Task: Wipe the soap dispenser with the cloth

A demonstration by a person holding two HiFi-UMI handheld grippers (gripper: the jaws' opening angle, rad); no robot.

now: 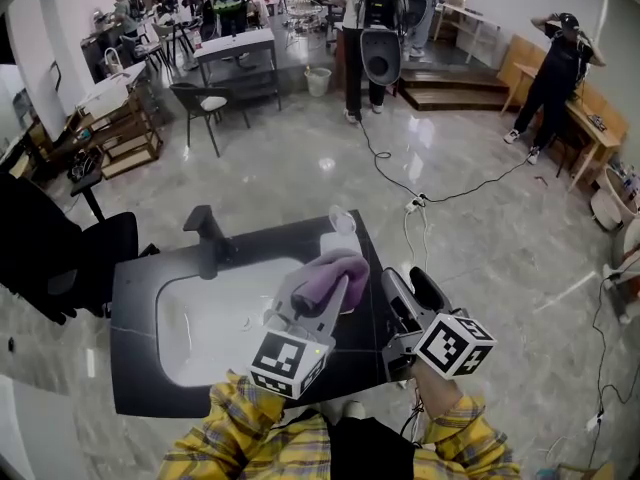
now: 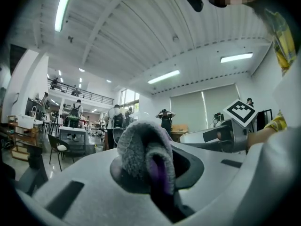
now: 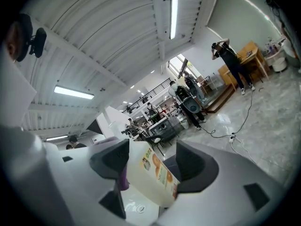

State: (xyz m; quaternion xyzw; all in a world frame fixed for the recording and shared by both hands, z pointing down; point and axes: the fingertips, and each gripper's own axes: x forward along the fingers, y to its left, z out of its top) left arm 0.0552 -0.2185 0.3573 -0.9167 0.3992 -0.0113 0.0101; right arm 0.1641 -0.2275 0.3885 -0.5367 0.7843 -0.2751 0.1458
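Observation:
A white soap dispenser (image 1: 341, 238) stands on the dark counter (image 1: 140, 298), right of the basin. My left gripper (image 1: 335, 286) is shut on a purple-grey cloth (image 1: 337, 266) and holds it against the dispenser's near side. From the left gripper view the bunched cloth (image 2: 141, 149) fills the jaws and hides the bottle. My right gripper (image 1: 412, 286) hovers just right of the dispenser, open, nothing between its fingers. In the right gripper view the bottle (image 3: 153, 173) with its orange-fruit label shows in the gap beyond the jaws, and a bit of cloth (image 3: 123, 179) shows by the left jaw.
A white basin (image 1: 215, 318) is sunk in the counter, with a black faucet (image 1: 205, 233) at its far edge. A black chair (image 1: 60, 258) stands to the left. A cable (image 1: 420, 203) runs across the floor behind. People, desks and chairs stand further back.

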